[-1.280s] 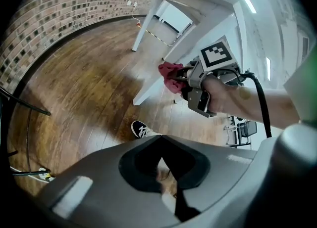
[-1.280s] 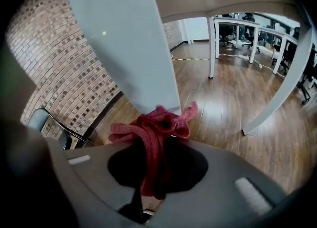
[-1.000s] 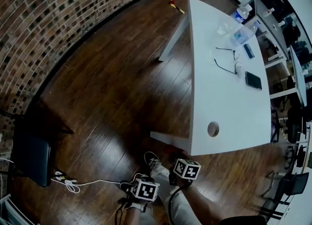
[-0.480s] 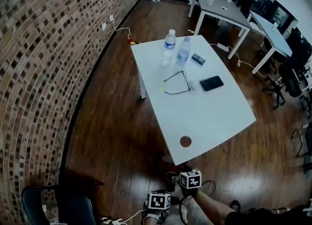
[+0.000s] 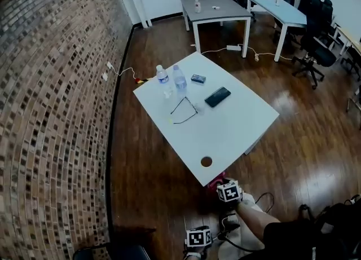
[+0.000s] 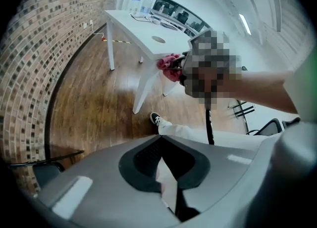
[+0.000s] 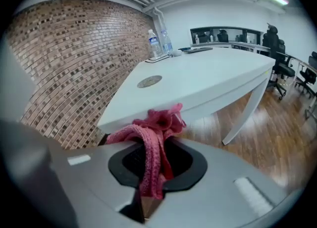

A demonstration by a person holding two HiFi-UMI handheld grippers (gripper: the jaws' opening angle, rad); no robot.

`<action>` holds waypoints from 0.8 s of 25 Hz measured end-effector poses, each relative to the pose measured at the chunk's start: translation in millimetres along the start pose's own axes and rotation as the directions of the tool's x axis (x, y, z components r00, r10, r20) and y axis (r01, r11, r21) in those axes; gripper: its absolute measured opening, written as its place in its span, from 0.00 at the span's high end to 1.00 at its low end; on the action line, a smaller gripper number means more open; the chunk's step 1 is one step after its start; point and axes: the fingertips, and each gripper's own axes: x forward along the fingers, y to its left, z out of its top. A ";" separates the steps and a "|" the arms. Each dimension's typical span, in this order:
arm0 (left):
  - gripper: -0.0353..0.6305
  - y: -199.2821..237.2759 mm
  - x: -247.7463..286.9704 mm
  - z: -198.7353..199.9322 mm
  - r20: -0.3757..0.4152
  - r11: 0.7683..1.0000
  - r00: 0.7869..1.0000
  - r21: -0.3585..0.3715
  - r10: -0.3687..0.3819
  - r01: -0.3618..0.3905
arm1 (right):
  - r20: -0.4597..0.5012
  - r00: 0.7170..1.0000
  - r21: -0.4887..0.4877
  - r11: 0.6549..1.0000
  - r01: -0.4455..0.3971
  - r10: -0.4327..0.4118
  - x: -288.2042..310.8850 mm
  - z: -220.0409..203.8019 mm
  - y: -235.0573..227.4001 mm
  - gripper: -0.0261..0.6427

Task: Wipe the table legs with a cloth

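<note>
A white table [image 5: 225,123] stands mid-room on slanted white legs [image 6: 146,86]. My right gripper [image 5: 223,186] is at its near corner, shut on a pink-red cloth [image 5: 217,180]. In the right gripper view the cloth [image 7: 153,138] bunches out of the right gripper [image 7: 151,192] just under the table's edge, and another leg [image 7: 247,108] shows to the right. My left gripper [image 5: 198,237] hangs low near the person's leg, away from the table. In its own view the left gripper [image 6: 166,187] is shut on nothing, and the cloth [image 6: 170,67] shows ahead by the corner.
On the table lie two water bottles [image 5: 163,78], glasses [image 5: 183,109] and a phone [image 5: 218,97]. A brick wall [image 5: 51,112] runs along the left. A dark chair [image 5: 107,251] sits at bottom left. More tables [image 5: 217,8] and office chairs [image 5: 313,44] stand behind.
The head view has pulled back and swung round, so the whole table now shows. The right gripper with the cloth stays by the near corner; the left gripper sits lower in view.
</note>
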 end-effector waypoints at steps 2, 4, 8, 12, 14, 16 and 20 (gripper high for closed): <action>0.94 2.6 -9.4 -1.2 -0.027 0.999 0.999 0.024 0.032 -0.032 | 0.000 1.000 -0.019 1.000 0.004 -0.004 -3.1 9.9 -2.1 0.88; 0.94 -5.2 -8.6 -2.2 -0.059 0.998 0.997 0.022 0.057 -0.056 | -0.023 1.000 -0.066 0.998 -0.016 0.014 -5.7 8.7 -7.5 0.88; 0.95 -36.4 11.3 37.7 -0.058 0.996 0.995 0.033 0.080 -0.078 | -0.065 0.993 -0.101 0.989 -0.109 0.103 -1.8 12.1 -27.2 0.88; 0.94 -62.0 29.0 86.9 -0.078 0.998 0.995 0.041 0.059 -0.056 | -0.081 0.988 0.003 0.992 -0.128 0.128 11.7 31.6 -58.1 0.88; 0.95 -82.6 35.6 112.9 -0.076 0.997 0.996 0.064 0.051 -0.047 | -0.116 0.981 0.016 0.988 -0.154 0.154 20.8 33.6 -69.5 0.88; 0.95 -118.6 40.6 137.3 -0.053 0.996 0.998 0.082 0.042 -0.038 | -0.145 0.971 -0.008 0.982 -0.190 0.187 15.2 38.6 -83.7 0.88; 0.94 -166.9 54.1 169.5 -0.068 0.990 0.996 0.136 0.053 -0.043 | -0.149 0.969 0.001 0.980 -0.201 0.199 -16.9 52.3 -125.8 0.88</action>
